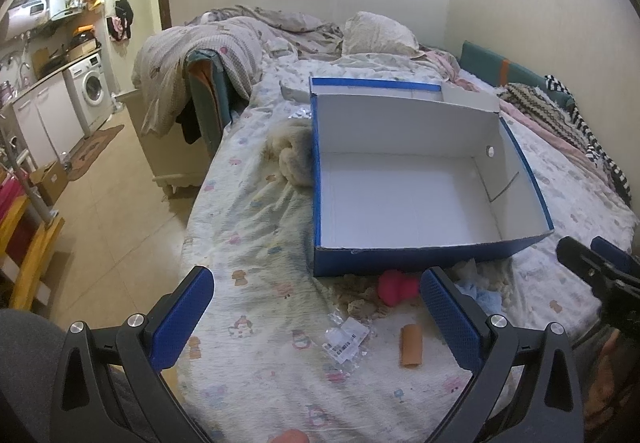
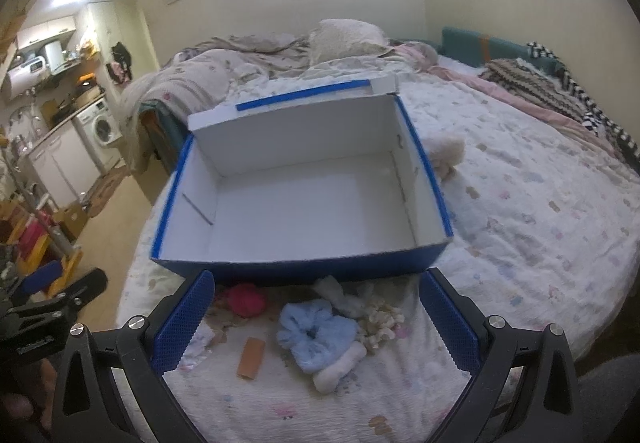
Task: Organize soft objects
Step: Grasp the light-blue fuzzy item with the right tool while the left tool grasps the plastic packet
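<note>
A bed (image 2: 520,203) with a printed sheet fills the room ahead of me. My left gripper (image 1: 316,307) hangs with jaws spread, grasping nothing; just ahead between them lies a pink scrunchie (image 1: 394,285), nearer me an orange tube (image 1: 412,345). Beyond stands the blue box (image 2: 304,265), its white inside bare. My right gripper (image 2: 316,309) is likewise released, a light blue scrunchie (image 2: 316,331) between its jaws.

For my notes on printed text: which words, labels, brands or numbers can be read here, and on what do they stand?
None can be read.
Barcode label in the clear wrapper on the bed: print too small.
Blue box: no print visible.
Washing machine: panel marks blurred.
Left hand-held gripper's body: white lettering, too blurred.
</note>
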Motion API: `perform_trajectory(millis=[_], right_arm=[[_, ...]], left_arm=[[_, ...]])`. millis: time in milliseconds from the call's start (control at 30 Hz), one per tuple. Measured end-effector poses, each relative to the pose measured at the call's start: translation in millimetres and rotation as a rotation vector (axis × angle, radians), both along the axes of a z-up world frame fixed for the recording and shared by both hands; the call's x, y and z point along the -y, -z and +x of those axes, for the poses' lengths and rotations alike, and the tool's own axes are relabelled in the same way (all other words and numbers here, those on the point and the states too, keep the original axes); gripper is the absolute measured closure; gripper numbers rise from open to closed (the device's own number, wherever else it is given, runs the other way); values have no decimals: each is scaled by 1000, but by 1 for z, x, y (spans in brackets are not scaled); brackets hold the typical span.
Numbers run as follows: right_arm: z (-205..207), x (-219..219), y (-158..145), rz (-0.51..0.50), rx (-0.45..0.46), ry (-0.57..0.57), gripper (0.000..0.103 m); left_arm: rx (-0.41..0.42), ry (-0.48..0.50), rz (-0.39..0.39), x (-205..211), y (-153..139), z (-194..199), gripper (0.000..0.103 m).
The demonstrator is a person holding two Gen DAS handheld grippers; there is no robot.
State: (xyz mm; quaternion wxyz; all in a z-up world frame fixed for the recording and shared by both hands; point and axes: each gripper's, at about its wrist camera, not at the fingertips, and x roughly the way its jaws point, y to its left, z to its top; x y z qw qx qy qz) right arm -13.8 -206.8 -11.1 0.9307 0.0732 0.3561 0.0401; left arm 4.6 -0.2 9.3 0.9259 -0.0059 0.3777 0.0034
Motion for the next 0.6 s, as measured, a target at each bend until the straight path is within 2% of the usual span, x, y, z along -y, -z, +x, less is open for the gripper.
perform_trajectory(millis=[100, 300, 333, 367, 433, 500, 600], right_arm=[[10, 0, -4, -18, -37, -17, 0], [41, 5, 3, 19, -197, -84, 0], [46, 5, 7, 17, -231, -96, 0], [50, 5, 11, 12, -261, -106, 0], [59, 7, 22, 6, -329, -115, 0], [65, 11, 32, 27, -387, -116, 0], [68, 16, 43, 73, -421, -111, 0]], left_arm=[[-38, -24, 31, -2, -2, 10, 0], [-197, -33, 51, -2, 13, 39, 0], [-229, -34, 67, -3, 18, 45, 0], [-303, -23, 96, -1, 32, 55, 0], [-433, 1, 73, -4, 57, 69, 0], [-509, 27, 61, -4, 76, 77, 0], [-598, 67, 80, -1, 104, 87, 0]])
